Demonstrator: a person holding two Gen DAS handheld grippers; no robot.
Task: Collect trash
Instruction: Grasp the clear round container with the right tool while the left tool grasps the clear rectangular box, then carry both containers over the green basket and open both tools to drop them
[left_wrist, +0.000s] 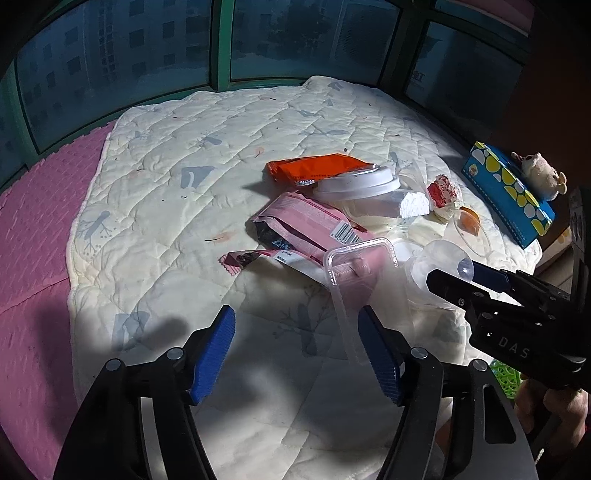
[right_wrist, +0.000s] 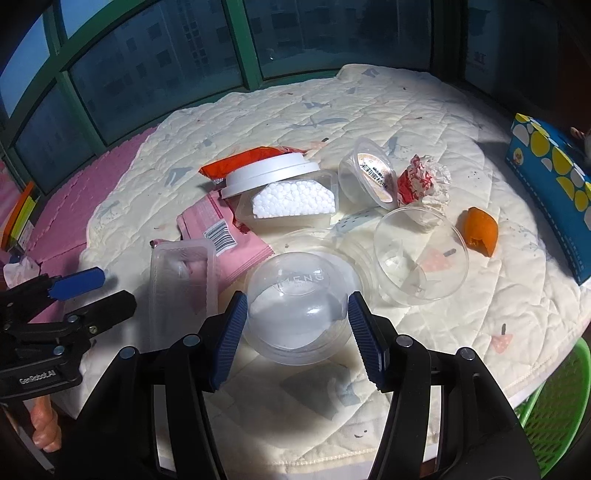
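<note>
1. Trash lies heaped in the middle of the quilted cream mat (right_wrist: 369, 110), none of it visibly collected yet: a clear dome lid (right_wrist: 299, 306) nearest, a long clear plastic tray (right_wrist: 181, 280) to its left, a pink snack wrapper (right_wrist: 221, 236), an orange wrapper (right_wrist: 251, 158), a white lid (right_wrist: 269, 173) resting on a tub holding a white foam block (right_wrist: 295, 201), a tipped pudding cup (right_wrist: 365, 177), a crumpled red-and-white paper (right_wrist: 424, 181), a clear round cup (right_wrist: 421, 254) and an orange peel (right_wrist: 480, 230).
2. By my reading the task is at its start; nearly every piece remains on the mat.
3. A green basket (right_wrist: 554, 410) shows at the mat's near right edge, a likely place for the trash, though its contents cannot be seen.
4. Right gripper (right_wrist: 299, 332) straddles the dome lid, its blue pads at the lid's two sides; whether they press on it I cannot tell, and the lid sits on the mat.
5. Left gripper (left_wrist: 295, 354) hangs partly spread over the near end of the plastic tray; the tray's edge passes close by the right pad, but nothing is grasped.
6. Beyond the heap, a blue patterned box (right_wrist: 546, 184) stands at the mat's right edge.
</note>
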